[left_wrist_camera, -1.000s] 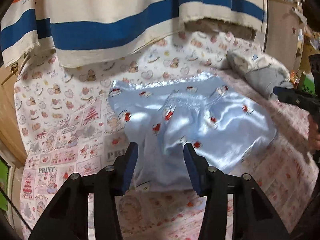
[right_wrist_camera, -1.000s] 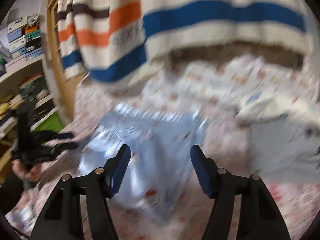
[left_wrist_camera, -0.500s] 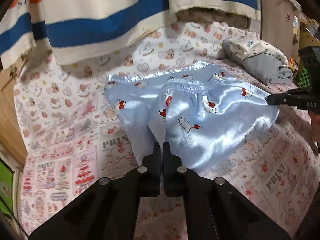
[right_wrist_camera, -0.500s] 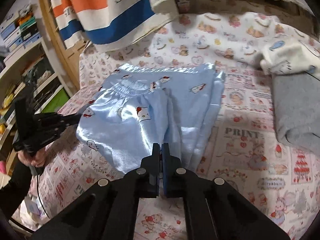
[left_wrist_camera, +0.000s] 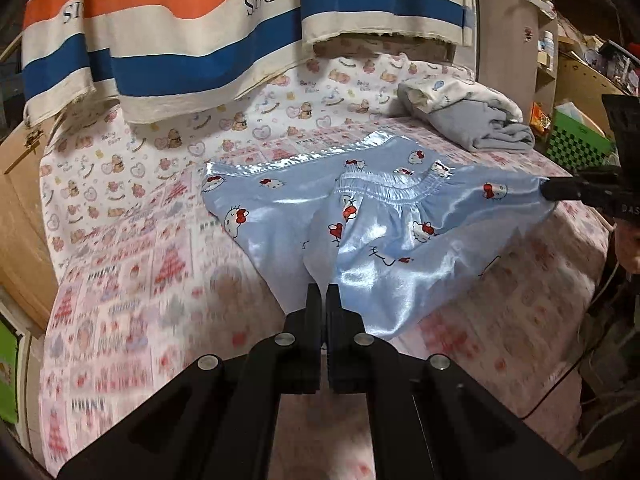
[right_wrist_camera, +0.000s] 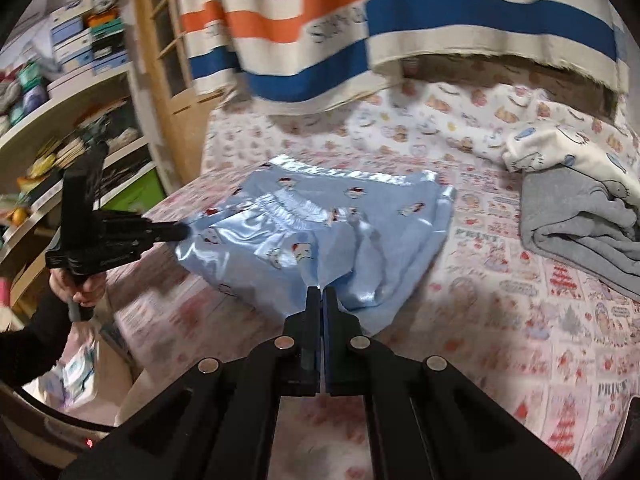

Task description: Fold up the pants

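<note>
The black two-finger left gripper (left_wrist_camera: 323, 292) has its jaws pinched together, as does the black right gripper (right_wrist_camera: 321, 294); each grips fabric at its fingertips.

A home bedroom: a bed (left_wrist_camera: 132, 264) under a cartoon-print sheet, a striped curtain (left_wrist_camera: 192, 28) hanging behind it, folded laundry (right_wrist_camera: 576, 208) on it, cluttered shelves (right_wrist_camera: 60, 120) beside it.

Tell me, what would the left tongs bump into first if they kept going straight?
The left tongs are shut on the blue pants, so they'd push into those first. Beyond lies the bed sheet, probably.
</note>
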### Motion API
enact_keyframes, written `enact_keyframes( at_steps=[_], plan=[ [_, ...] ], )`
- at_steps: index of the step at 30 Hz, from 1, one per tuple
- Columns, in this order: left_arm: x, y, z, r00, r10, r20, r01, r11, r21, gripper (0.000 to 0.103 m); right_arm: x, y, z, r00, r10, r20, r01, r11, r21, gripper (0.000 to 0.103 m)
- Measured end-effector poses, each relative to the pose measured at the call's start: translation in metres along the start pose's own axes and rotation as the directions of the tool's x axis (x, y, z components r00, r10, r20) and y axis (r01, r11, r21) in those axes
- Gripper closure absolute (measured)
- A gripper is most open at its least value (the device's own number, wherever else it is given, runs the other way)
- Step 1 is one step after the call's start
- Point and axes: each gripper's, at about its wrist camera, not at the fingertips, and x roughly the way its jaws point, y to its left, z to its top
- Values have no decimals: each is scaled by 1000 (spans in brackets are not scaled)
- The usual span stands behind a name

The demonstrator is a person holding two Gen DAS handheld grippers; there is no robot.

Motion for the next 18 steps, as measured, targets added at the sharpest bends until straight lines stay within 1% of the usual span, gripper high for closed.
enact_keyframes(
  at_steps=[1, 2, 3, 4, 5, 6, 7, 9, 10, 11, 12, 14, 16, 17, 18],
  plan=[
    [-3, 0, -4, 1000, 0, -1, 0, 1000, -3, 101, 0, 3, -3, 1000, -16, 3, 16, 1000, -10, 103],
    [-5, -1, -9, 1000, 11, -4, -11, 1000, -3, 97, 0, 4, -5, 999, -37, 9, 38, 999, -19, 103],
    [-6, -1, -12, 1000, 31, 0, -31, 1000, 1, 97, 0, 4, -6, 997, -78, 20, 79, 997, -17, 103],
    [-9, -3, -16, 998, 59, 24, -59, 998, 15, 96, 0, 3, -7, 991, -131, 36, 132, 991, -14, 103],
    [-14, -8, -21, 993, 100, 71, -103, 993, 50, 85, -2, 3, -7, 973, -221, 72, 223, 974, -31, 103],
    [-19, -12, -24, 986, 125, 106, -134, 988, 77, 77, -3, 2, -6, 963, -252, 94, 257, 965, -46, 102],
    [-24, -16, -27, 982, 136, 134, -150, 984, 97, 64, -5, 1, -3, 956, -270, 112, 278, 959, -58, 102],
    [-31, -25, -28, 980, 120, 159, -139, 984, 115, 62, -10, -3, 3, 965, -233, 117, 239, 970, -39, 102],
    [-35, -29, -29, 980, 107, 165, -128, 984, 122, 62, -12, -4, 5, 974, -194, 119, 198, 980, -23, 100],
    [-36, -33, -29, 980, 99, 172, -122, 984, 131, 62, -15, -1, 6, 979, -162, 120, 165, 986, -20, 96],
    [-38, -38, -28, 979, 89, 181, -116, 983, 144, 62, -15, 1, 7, 982, -148, 121, 152, 988, -24, 95],
    [-36, -49, -27, 981, 67, 183, -100, 979, 179, 62, -12, 11, 8, 983, -139, 119, 147, 987, -61, 84],
    [-31, -57, -25, 985, 50, 163, -83, 976, 203, 62, -8, 23, 6, 982, -152, 115, 164, 981, -100, 80],
    [-27, -61, -24, 989, 47, 140, -76, 975, 211, 61, -6, 27, 6, 982, -155, 107, 168, 978, -121, 79],
    [-20, -64, -23, 994, 42, 97, -63, 972, 225, 61, -4, 32, 7, 983, -157, 90, 169, 975, -144, 79]
  ],
)
